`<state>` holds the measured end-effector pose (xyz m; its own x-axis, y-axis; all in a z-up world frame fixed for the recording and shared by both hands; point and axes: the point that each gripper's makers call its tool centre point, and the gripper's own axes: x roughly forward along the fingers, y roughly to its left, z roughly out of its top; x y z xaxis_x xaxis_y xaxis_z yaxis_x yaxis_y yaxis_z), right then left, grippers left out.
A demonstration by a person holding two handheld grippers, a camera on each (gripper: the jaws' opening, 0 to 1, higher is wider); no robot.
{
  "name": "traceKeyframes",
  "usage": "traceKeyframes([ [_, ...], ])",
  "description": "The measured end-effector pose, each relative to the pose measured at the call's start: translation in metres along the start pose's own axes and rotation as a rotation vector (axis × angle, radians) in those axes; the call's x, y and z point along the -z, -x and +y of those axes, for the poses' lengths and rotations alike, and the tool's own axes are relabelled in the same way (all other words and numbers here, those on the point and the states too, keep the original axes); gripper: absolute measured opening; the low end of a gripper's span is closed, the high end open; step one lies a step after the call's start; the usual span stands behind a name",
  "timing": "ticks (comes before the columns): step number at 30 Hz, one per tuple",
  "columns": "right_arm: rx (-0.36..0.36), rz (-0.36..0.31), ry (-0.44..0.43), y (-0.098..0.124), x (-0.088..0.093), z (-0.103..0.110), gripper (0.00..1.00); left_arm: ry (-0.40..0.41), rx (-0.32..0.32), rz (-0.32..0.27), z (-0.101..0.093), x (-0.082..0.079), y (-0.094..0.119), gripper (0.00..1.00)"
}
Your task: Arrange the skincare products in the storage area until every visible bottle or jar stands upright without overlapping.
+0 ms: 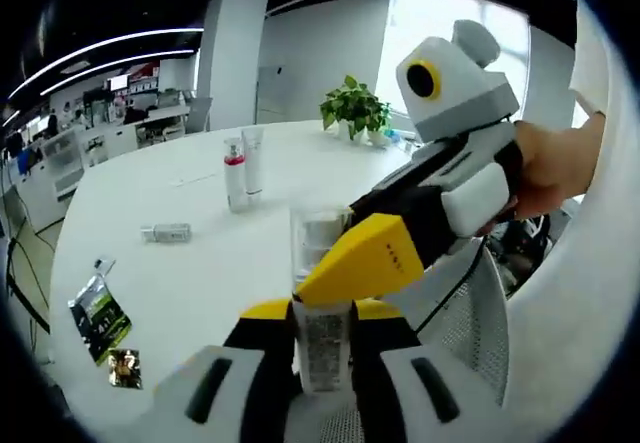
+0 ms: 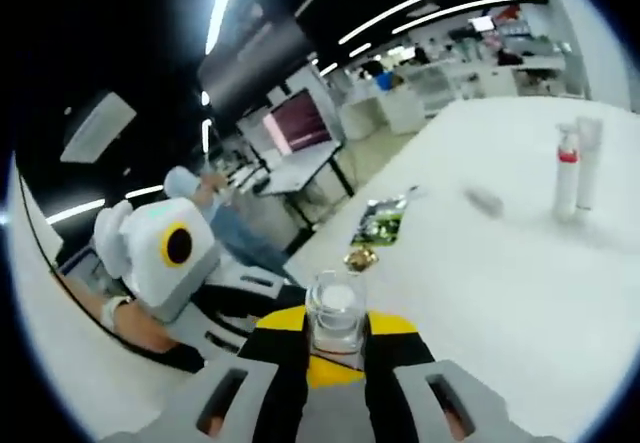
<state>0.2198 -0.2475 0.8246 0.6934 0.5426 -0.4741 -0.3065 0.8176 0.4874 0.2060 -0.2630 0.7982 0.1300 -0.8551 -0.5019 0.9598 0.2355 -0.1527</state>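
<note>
A white tube with a clear cap and a printed label [image 1: 322, 328] is held above the near table edge. My left gripper [image 1: 322, 313] is shut on its labelled body. My right gripper [image 1: 372, 255] reaches in from the right, its yellow jaw lying against the clear cap. In the right gripper view the clear cap [image 2: 337, 315] sits between the jaws of my right gripper [image 2: 337, 341], which is shut on it. The left gripper [image 2: 235, 298] comes in from the left there. A pink-banded bottle [image 1: 235, 173] and a white tube [image 1: 252, 158] stand upright together on the white table [image 1: 200, 263].
A small clear bottle [image 1: 166, 232] lies on its side left of the standing pair. Two sachets [image 1: 98, 313] lie near the table's left edge. A potted plant [image 1: 355, 108] stands at the far side. A mesh chair [image 1: 470, 303] sits below my right gripper.
</note>
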Motion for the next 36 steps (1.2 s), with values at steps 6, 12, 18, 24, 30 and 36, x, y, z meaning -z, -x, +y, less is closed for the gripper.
traceKeyframes([
  [6, -0.025, 0.047, 0.011, -0.007, 0.004, -0.003, 0.20, 0.049, -0.008, -0.007, 0.011, 0.003, 0.000, 0.15],
  [12, -0.032, 0.030, -0.010, -0.006, -0.001, -0.006, 0.20, 0.042, 0.007, -0.035, 0.017, -0.007, -0.001, 0.15],
  [18, -0.029, 0.032, -0.011, -0.013, -0.004, -0.011, 0.19, 0.012, -0.002, -0.021, 0.024, -0.006, -0.005, 0.16],
  [24, -0.018, 0.008, 0.028, -0.010, -0.005, -0.015, 0.13, -0.056, 0.001, -0.051, 0.022, -0.010, -0.006, 0.16],
  [30, 0.011, -0.017, 0.046, -0.005, -0.011, -0.021, 0.12, -0.015, -0.005, -0.062, 0.027, -0.007, -0.010, 0.17],
  [36, -0.091, 0.002, 0.005, -0.004, -0.003, -0.008, 0.00, -0.102, 0.025, -0.056, 0.019, 0.008, -0.010, 0.19],
])
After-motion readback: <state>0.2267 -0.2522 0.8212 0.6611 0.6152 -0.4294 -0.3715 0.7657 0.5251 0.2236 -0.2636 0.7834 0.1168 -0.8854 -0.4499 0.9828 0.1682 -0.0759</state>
